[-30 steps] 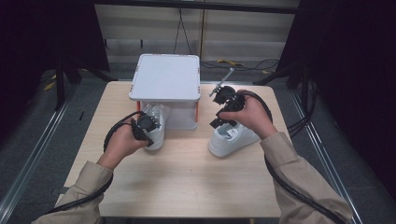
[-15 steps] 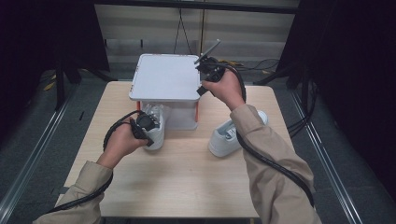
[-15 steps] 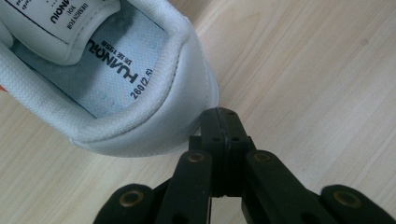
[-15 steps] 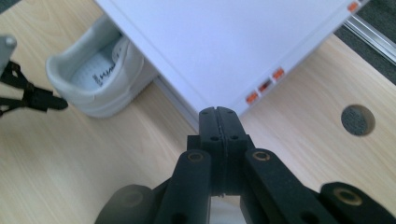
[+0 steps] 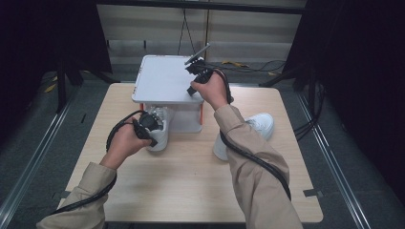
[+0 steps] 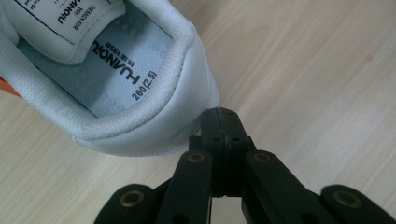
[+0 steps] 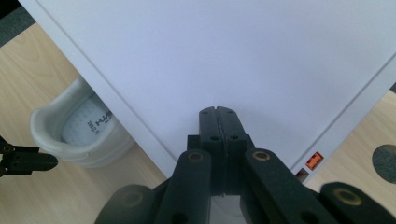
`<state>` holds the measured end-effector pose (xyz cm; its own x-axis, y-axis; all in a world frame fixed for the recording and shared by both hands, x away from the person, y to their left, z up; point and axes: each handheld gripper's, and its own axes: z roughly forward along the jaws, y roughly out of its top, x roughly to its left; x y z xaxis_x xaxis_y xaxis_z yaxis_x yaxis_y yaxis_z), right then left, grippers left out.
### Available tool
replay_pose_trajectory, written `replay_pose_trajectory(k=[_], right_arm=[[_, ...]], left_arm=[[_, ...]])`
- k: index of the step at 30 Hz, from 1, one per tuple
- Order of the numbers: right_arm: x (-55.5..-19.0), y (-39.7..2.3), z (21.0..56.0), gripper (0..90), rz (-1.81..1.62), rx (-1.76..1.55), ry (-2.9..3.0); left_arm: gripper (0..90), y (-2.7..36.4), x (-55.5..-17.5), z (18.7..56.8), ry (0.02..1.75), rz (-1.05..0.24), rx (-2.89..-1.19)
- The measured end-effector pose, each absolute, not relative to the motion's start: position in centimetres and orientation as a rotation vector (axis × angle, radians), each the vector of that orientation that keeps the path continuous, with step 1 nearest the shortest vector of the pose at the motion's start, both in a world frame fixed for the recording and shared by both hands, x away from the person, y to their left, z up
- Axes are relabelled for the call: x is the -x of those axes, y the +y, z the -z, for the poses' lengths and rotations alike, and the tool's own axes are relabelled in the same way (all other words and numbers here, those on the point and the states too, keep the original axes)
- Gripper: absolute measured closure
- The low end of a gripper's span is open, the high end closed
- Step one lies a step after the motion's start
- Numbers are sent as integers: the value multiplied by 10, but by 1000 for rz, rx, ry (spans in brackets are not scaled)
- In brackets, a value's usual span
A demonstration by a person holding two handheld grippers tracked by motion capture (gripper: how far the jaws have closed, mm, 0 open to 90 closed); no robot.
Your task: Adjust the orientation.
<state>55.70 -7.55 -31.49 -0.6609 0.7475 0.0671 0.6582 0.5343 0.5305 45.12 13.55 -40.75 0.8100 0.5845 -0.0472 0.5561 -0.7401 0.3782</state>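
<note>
Left tool [image 6: 219, 122] pressed together, empty, beside left shoe's [image 5: 157, 128] heel at box [image 5: 165, 78] front. Right tool [image 7: 218, 122] pressed together over box lid. Risk: lid pushed, box slides into shoe.

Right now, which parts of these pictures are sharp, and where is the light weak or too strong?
High view: table evenly lit, surroundings dark. Left gripper view: insole print in the white shoe reads sharply; the near black links look soft. Right gripper view: the white box lid looks bright and featureless, while the shut right hand-held gripper looks crisp.
</note>
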Motion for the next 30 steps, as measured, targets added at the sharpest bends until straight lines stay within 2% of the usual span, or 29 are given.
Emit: replay_pose_trajectory(k=[3, 6, 14, 15, 24, 30], right_arm=[[-557, -75, 315, 900, -769, -1205, 2605], [-555, -71, 315, 900, -736, -1171, 2601], [-553, -70, 316, 900, -733, -1192, 2583], [-554, -71, 316, 900, -745, -1201, 2582], [-553, -70, 316, 900, -736, -1199, 2578], [-553, -68, 316, 900, -712, -1170, 2585]], left_arm=[[900, 131, -457, 405, 853, -89, -2601], [900, 127, -463, 404, 834, -141, -2620], [900, 125, -475, 404, 848, -180, -2598], [900, 126, -478, 405, 884, -155, -2561], [900, 121, -487, 405, 886, -250, -2568], [900, 121, -493, 406, 903, -265, -2535]])
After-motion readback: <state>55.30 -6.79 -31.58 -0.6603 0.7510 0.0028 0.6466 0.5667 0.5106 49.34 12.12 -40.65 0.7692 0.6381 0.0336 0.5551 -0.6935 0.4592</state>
